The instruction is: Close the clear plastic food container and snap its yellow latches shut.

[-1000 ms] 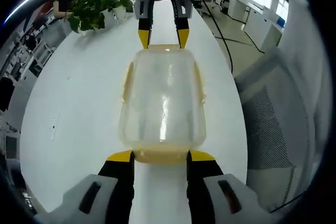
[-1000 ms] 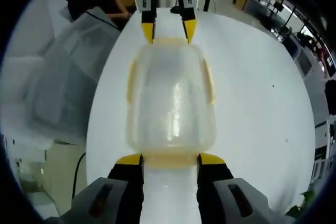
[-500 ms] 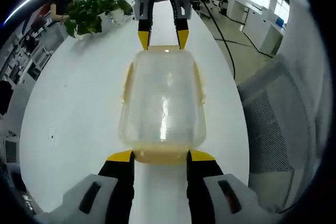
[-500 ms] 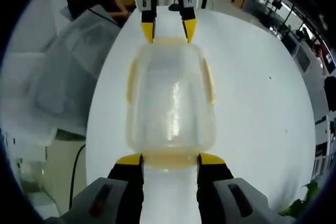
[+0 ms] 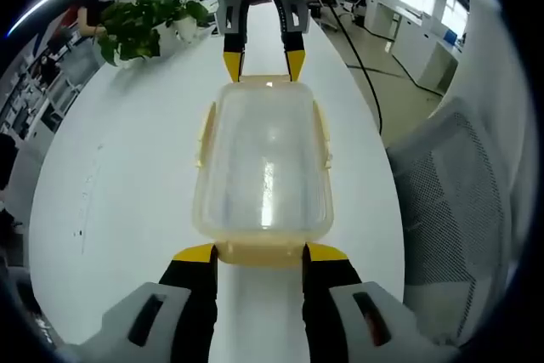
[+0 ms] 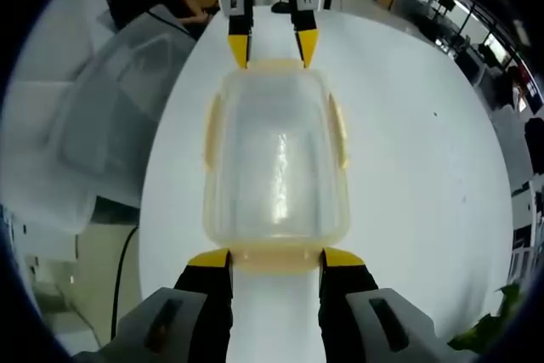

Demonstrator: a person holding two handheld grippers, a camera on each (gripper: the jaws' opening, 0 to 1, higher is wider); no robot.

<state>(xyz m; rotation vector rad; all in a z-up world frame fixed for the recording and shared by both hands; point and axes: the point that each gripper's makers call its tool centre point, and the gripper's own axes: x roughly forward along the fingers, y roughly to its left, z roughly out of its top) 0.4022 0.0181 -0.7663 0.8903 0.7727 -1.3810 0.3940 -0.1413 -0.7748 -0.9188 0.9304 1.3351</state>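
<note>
The clear plastic food container (image 5: pixel 263 159) lies lengthwise between both grippers over the white table (image 5: pixel 119 176), its lid on top. In the left gripper view my left gripper (image 5: pixel 262 252) has its yellow-tipped jaws on either side of the near yellow end latch (image 5: pixel 262 254). My right gripper (image 5: pixel 263 64) holds the far end the same way. The right gripper view mirrors this: right gripper (image 6: pixel 276 258) at the near end latch (image 6: pixel 276 261) of the container (image 6: pixel 276 159), left gripper (image 6: pixel 272 48) at the far end. Yellow side latches (image 5: pixel 204 129) lie along the long edges.
A potted green plant (image 5: pixel 140 19) stands at the table's far left corner. A grey mesh office chair (image 5: pixel 450 193) sits off the table's right edge, the same chair (image 6: pixel 93 116) off the left edge in the right gripper view. Desks and floor cables lie beyond.
The background has swung in both views while the container stays fixed between the grippers, so grippers and container have turned together over the table. Jaw gaps look the same.
</note>
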